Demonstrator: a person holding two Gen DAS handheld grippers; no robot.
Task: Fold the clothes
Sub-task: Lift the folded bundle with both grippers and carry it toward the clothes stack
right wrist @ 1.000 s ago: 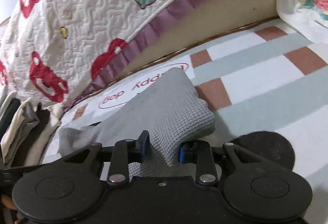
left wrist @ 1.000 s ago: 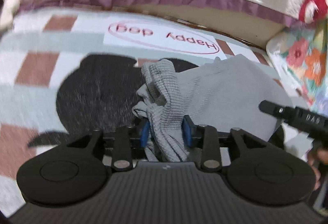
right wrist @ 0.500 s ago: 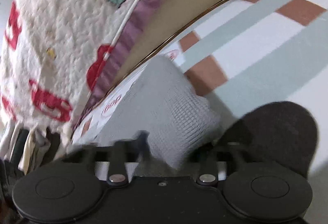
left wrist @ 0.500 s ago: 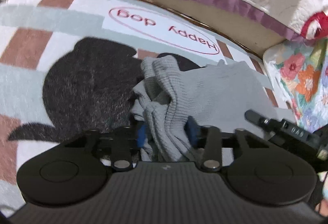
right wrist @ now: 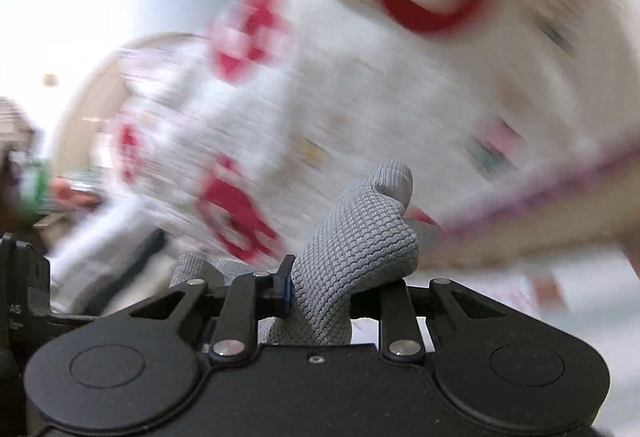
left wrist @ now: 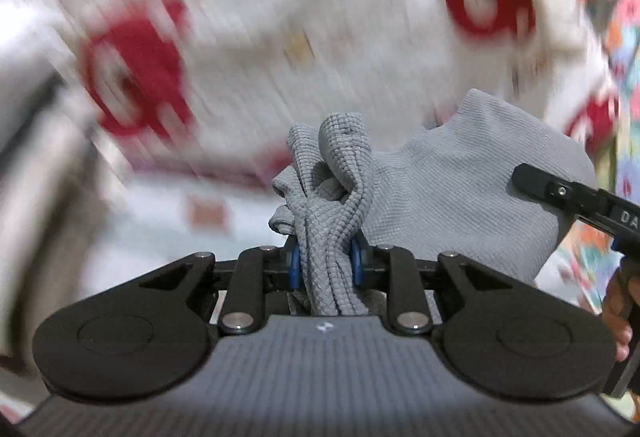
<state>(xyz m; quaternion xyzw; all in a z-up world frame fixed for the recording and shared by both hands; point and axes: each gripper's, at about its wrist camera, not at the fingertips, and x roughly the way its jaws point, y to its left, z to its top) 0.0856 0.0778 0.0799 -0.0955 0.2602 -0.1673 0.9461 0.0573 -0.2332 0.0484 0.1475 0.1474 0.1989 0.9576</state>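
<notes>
Left hand-held gripper (left wrist: pixel 326 263) jaws closing, pads pinching bunched edge of grey knit garment (left wrist: pixel 460 193). Right hand-held gripper (right wrist: pixel 320 295) jaws closing too, clamped on another bunched corner of same cloth (near pad hidden by fabric). Garment hangs stretched between both, in front of blurred red-and-white quilt (left wrist: pixel 280 17).

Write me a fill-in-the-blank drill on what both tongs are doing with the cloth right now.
1. The left tongs pinch a bunched ____ knit cloth.
2. The pads on the left tongs are ____ in colour.
3. In the left view, the right tongs reach the cloth from the ____ edge.
4. The blanket behind is white with ____ shapes.

Missing words: grey; blue; right; red
</notes>
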